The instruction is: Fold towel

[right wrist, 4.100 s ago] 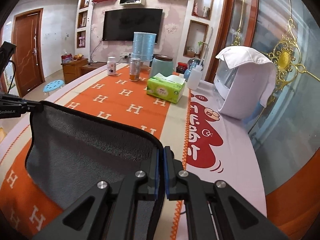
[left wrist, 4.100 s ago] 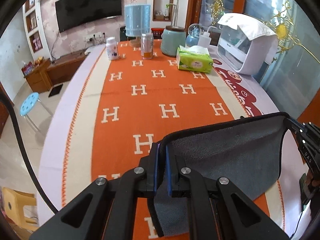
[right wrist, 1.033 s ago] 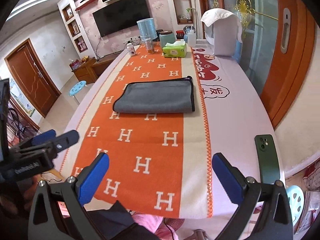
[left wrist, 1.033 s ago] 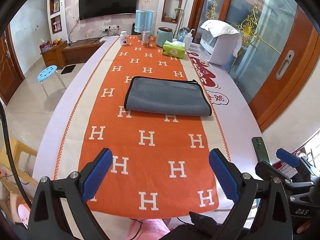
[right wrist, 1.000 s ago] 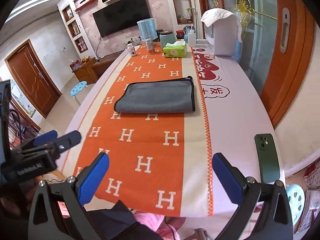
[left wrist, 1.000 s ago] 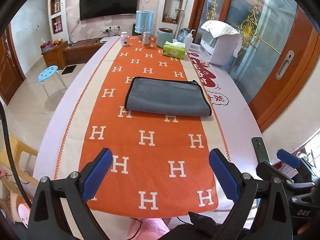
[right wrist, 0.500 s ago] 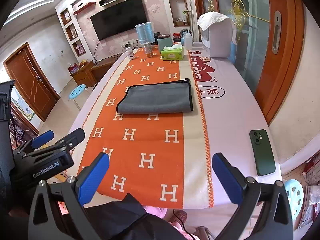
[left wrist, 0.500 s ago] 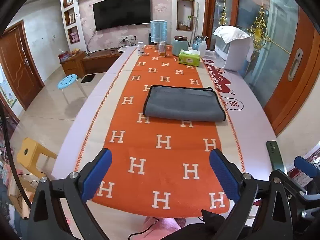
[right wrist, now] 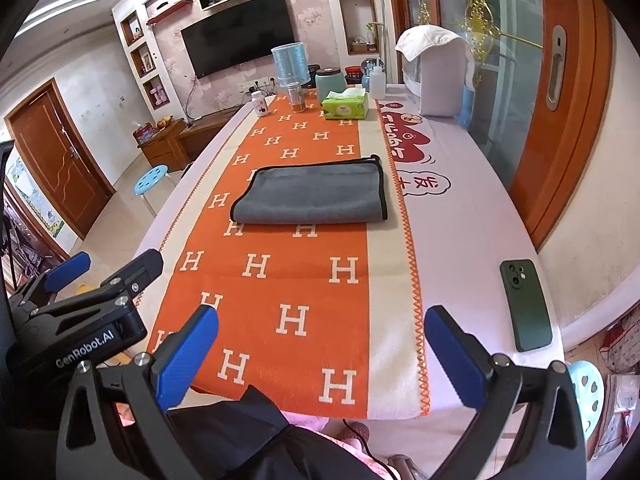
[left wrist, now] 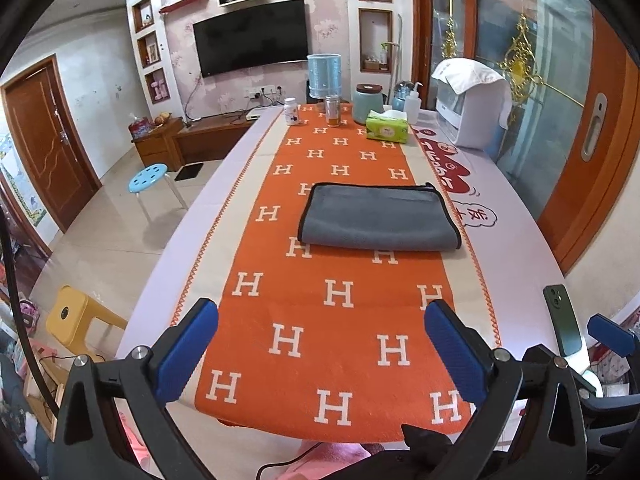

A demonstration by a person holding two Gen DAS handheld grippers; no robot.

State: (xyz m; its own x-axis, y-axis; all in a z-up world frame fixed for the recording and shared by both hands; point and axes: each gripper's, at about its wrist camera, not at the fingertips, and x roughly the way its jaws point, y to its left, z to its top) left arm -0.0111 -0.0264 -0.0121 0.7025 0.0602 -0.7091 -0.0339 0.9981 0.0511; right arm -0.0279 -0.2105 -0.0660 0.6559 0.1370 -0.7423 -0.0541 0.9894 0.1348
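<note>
Lying folded on orange runner (left wrist: 320,320): grey towel (left wrist: 378,216) (black trim); left gripper (left wrist: 320,344), right gripper (right wrist: 320,352) both spread wide, empty.

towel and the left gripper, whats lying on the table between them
Nothing but the orange runner. In the left wrist view, the stretch from the folded grey towel down to the open left gripper shows only its H pattern, with no object on it.

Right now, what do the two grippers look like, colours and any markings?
Both are black angular frames with silver bolts. The left gripper and right gripper each carry two blue textured pads. Seen from the right wrist, the left gripper's body shows white "GenRobot.AI" lettering. A black cable runs past the left view's edge.
</note>
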